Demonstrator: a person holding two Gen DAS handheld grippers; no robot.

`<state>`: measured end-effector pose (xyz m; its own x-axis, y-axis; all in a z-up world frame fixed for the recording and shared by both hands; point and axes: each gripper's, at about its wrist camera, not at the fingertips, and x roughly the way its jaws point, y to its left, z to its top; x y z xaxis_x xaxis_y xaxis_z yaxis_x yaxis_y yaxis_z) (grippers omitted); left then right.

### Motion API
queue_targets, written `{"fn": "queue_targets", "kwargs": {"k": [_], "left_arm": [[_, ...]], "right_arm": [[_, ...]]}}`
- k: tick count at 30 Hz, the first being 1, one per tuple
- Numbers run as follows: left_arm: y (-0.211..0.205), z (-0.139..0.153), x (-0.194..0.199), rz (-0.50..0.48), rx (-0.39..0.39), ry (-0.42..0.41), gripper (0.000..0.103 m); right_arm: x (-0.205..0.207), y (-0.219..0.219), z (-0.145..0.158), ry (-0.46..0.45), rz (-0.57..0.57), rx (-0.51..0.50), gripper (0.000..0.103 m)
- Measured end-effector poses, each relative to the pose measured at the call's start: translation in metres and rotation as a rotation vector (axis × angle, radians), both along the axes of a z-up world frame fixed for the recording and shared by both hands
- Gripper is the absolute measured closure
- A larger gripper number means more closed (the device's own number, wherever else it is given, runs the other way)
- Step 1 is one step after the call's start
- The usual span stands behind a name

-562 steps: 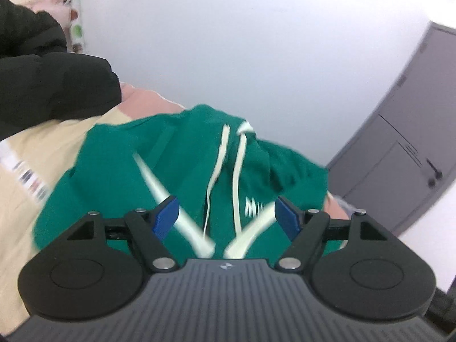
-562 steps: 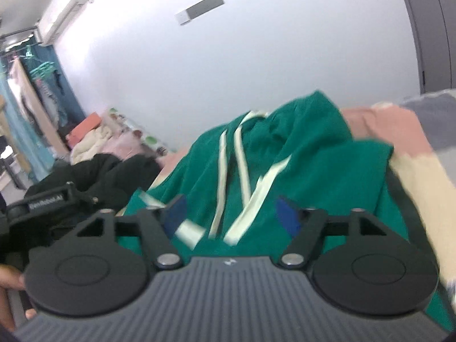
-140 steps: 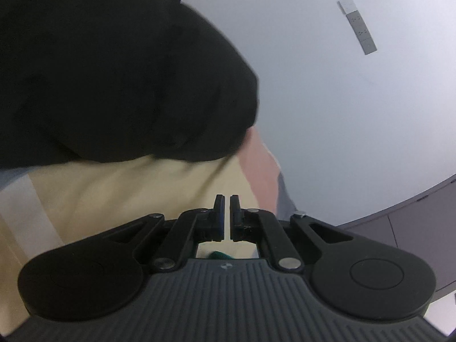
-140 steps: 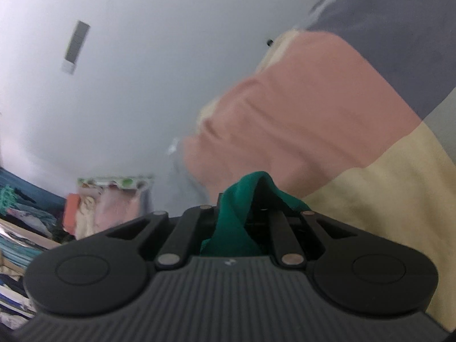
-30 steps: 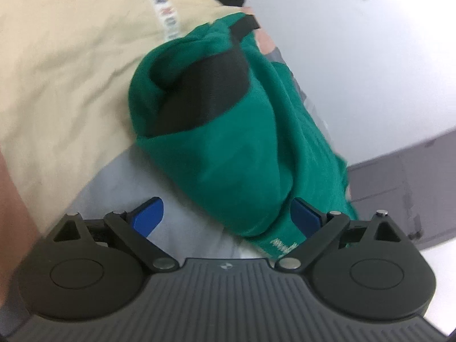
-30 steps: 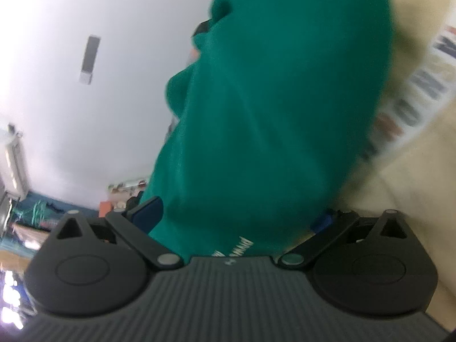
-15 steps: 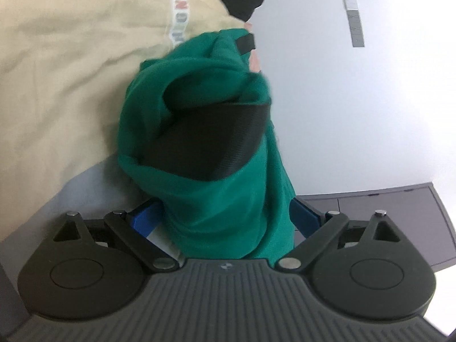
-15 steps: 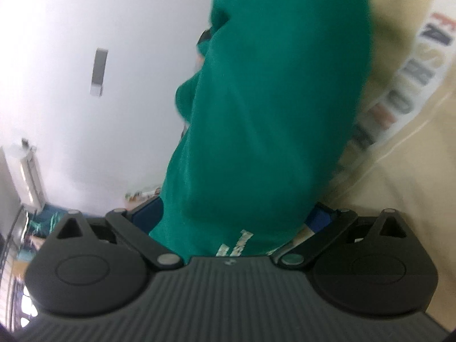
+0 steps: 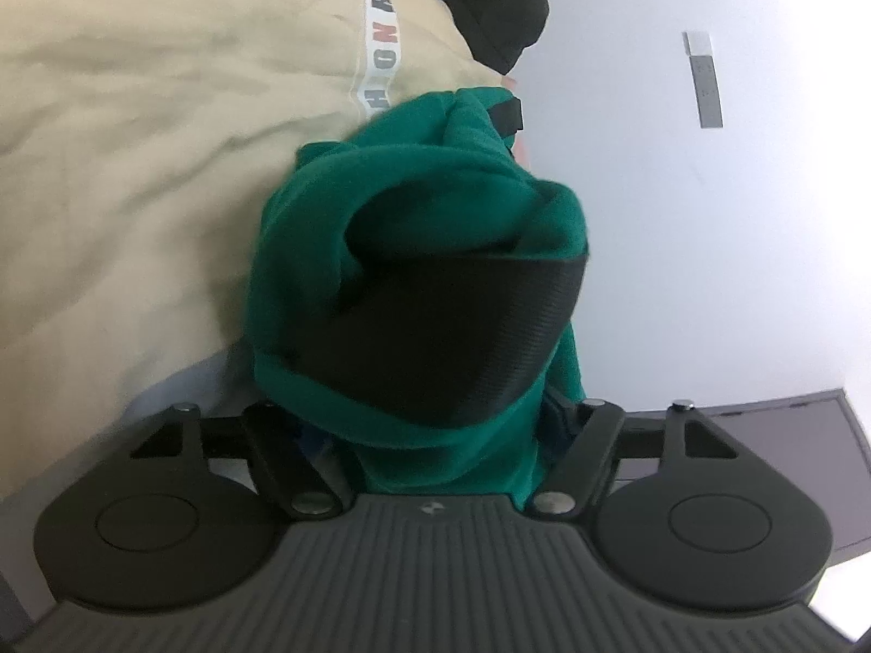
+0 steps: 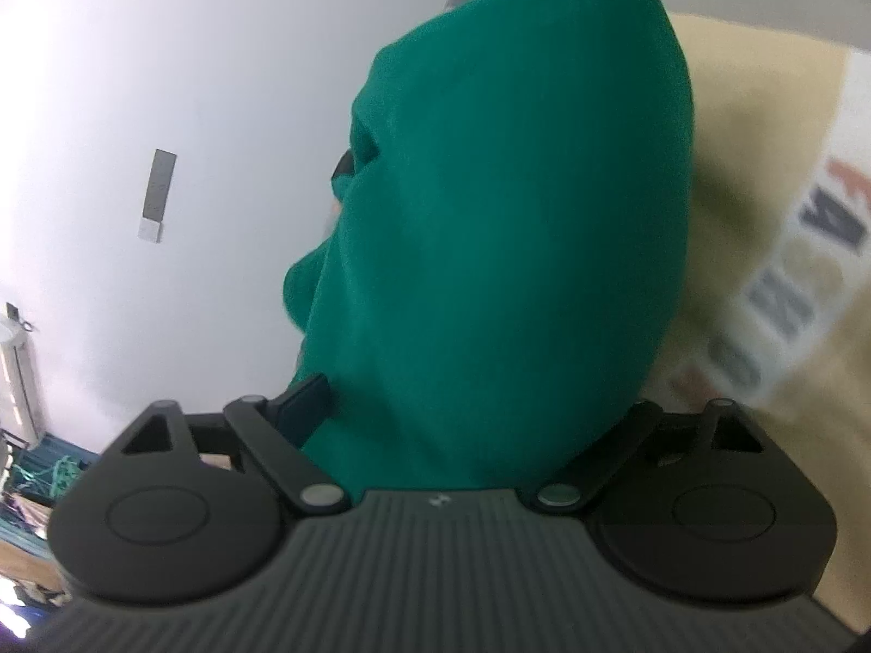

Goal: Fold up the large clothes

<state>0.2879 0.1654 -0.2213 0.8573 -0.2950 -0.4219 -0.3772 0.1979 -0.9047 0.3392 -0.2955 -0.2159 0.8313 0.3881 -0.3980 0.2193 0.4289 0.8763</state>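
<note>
I have the green sweatshirt [image 9: 419, 250] bundled up on the bed's cream quilt [image 9: 136, 174], lying between my two tools, with a ribbed black band [image 9: 462, 326] facing the left camera. The left hand-held gripper [image 9: 435, 424] has its jaws closing around the near end of the bundle; cloth fills the gap, but I cannot tell from here whether the pads are pressing yet. The right hand-held gripper [image 10: 468, 424] is also closing, with the smooth green bulk [image 10: 517, 217] packed between its fingers, one dark pad [image 10: 305, 408] showing just beside the fabric. I judge this garment soft, thick and fairly light, with no stiffness to hold a shape, so it should sag and unroll wherever it is not supported. The fleece looks grippy rather than slick. I would take it through several layers at a firm edge, ideally the ribbed band or a seam, since a pinch on one loose layer would likely just peel the bundle open.
</note>
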Motion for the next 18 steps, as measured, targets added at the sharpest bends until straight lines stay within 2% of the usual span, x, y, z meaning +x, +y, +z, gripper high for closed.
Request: {"fn": "queue_targets", "kwargs": {"k": [3,5,6,7,8,12,18], "left_arm": [[0.001,0.004,0.001,0.001,0.038,0.008,0.049],[0.0,0.008,-0.001,0.001,0.072,0.011,0.055],[0.0,0.011,-0.002,-0.005,0.102,0.027,0.058],[-0.001,0.016,-0.002,-0.009,0.131,0.035,0.059],[0.0,0.019,-0.002,-0.01,0.161,0.035,0.061],[0.001,0.03,-0.01,-0.008,0.23,0.032,0.072],[0.002,0.056,-0.045,-0.03,0.302,0.025,0.074]], "right_arm": [[0.002,-0.003,-0.003,-0.015,-0.027,0.0,0.022],[0.002,-0.003,-0.001,-0.018,-0.011,-0.021,0.043],[0.001,-0.003,0.001,-0.022,0.001,-0.034,0.05],[-0.002,-0.003,0.006,-0.025,0.003,-0.069,0.063],[-0.003,-0.001,0.012,-0.037,0.008,-0.105,0.071],[-0.014,0.004,0.034,-0.104,0.03,-0.177,0.079],[-0.039,0.001,0.05,-0.135,0.071,-0.213,0.08]]}}
